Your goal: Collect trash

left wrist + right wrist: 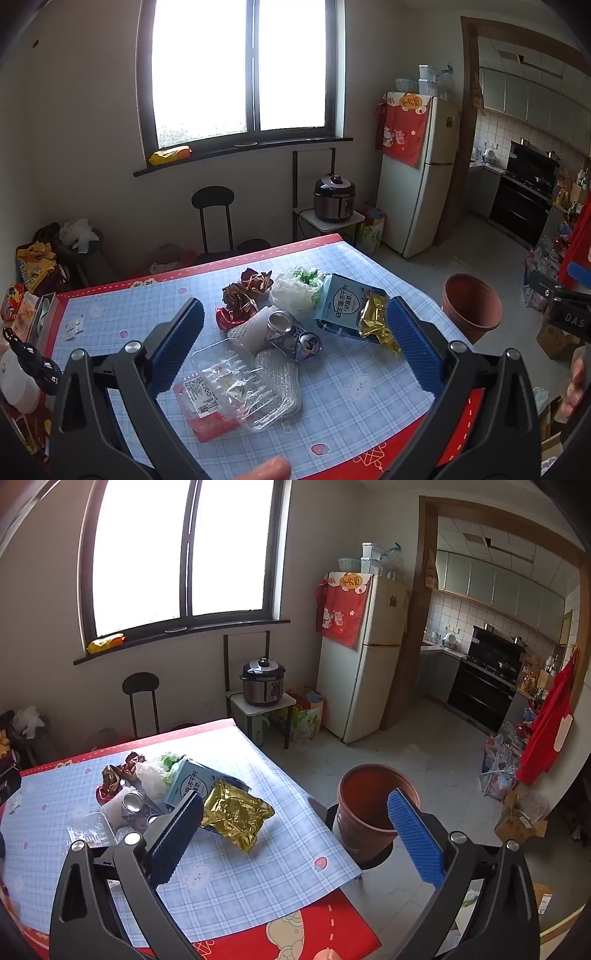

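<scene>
Trash lies heaped on the table [362, 398]: a crushed can [291, 332], a clear plastic tray [243, 384], a brown crumpled wrapper [247, 291], a white plastic bag [299, 291], a blue pouch [343, 302] and a gold foil bag [376, 321]. My left gripper [295, 325] hangs open above the pile, holding nothing. My right gripper [295, 812] is open too, above the table's right edge, its left finger beside the gold foil bag [236, 812]. A terracotta bucket [373, 808] stands on the floor just right of the table.
A fridge [365, 657] and a rice cooker [264, 683] on a small stand are behind the table. A black chair [214, 218] sits under the window. Bags and boxes [517, 812] crowd the floor at right. Bottles and snacks [26, 332] line the table's left side.
</scene>
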Motion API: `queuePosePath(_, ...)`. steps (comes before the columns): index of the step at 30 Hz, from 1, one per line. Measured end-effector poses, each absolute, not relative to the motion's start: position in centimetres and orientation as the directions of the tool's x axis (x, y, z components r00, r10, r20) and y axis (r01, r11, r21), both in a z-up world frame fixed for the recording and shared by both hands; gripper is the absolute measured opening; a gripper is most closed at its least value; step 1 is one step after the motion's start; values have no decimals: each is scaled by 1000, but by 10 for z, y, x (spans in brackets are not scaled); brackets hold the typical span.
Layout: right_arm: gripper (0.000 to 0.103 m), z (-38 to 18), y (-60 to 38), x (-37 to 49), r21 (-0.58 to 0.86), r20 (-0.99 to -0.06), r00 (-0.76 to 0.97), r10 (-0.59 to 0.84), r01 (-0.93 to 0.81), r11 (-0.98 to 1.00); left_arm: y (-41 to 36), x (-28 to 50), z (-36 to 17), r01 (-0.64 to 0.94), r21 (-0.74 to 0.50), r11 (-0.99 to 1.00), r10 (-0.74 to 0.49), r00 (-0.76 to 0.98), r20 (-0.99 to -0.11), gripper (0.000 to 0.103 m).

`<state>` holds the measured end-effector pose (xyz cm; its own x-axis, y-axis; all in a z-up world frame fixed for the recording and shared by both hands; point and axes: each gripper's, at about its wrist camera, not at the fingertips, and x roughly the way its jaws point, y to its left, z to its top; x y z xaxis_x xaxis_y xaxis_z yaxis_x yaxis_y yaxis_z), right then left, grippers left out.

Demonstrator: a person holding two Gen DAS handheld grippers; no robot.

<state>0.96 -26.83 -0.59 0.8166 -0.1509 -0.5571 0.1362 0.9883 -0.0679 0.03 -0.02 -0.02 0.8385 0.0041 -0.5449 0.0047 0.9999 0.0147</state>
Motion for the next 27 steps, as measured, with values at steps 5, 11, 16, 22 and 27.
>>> queuePosePath(5, 98, -6, -268, 12, -66, -563, 814, -146, 131, 989, 1, -1, 1, 0, 8, 1000, 4, 839, -544, 97)
queuePosePath(11, 98, -4, -270, 12, -60, -560, 816, -142, 131, 990, 0, -2, -5, -2, 17, 1000, 11, 841, -542, 97)
queuePosePath(16, 98, -7, -272, 13, -57, -555, 820, -143, 134, 989, 0, 1, -4, -5, 23, 1000, 17, 839, -545, 98)
queuePosePath(22, 98, -3, -270, 15, -58, -553, 821, -140, 130, 990, 1, 0, -1, -18, 19, 1000, 26, 841, -541, 97)
queuePosePath(27, 98, -4, -272, 16, -55, -558, 818, -139, 130, 990, 1, 0, -2, -21, 16, 1000, 27, 838, -545, 97)
